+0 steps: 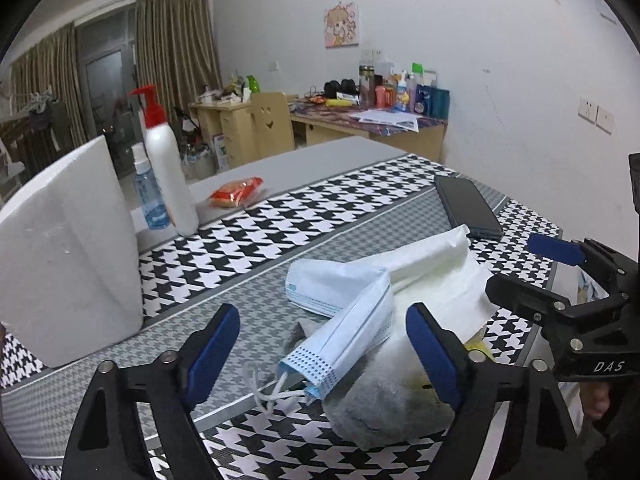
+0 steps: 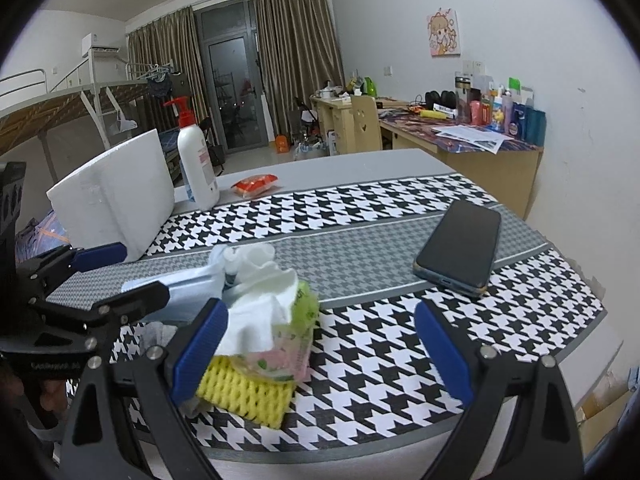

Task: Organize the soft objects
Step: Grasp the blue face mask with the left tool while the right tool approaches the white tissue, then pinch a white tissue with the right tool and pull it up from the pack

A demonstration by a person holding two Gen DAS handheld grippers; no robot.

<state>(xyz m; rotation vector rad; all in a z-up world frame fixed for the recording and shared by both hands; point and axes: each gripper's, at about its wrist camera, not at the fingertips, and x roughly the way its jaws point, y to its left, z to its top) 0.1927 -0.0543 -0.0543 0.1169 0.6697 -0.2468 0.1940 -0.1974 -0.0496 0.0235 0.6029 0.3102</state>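
A folded light-blue face mask lies on a grey fuzzy soft thing, with white tissue behind them. My left gripper is open; the mask and grey thing sit between its blue pads without touching them. In the right wrist view the same pile shows white tissue, a pink-and-green soft packet and a yellow foam net. My right gripper is open beside the pile, its left pad against the tissue and foam net, with nothing held.
All of it lies on a black-and-white houndstooth mat. A dark phone lies at the right. A white foam block, a red-capped lotion bottle, a small blue bottle and a red snack packet stand at the back left.
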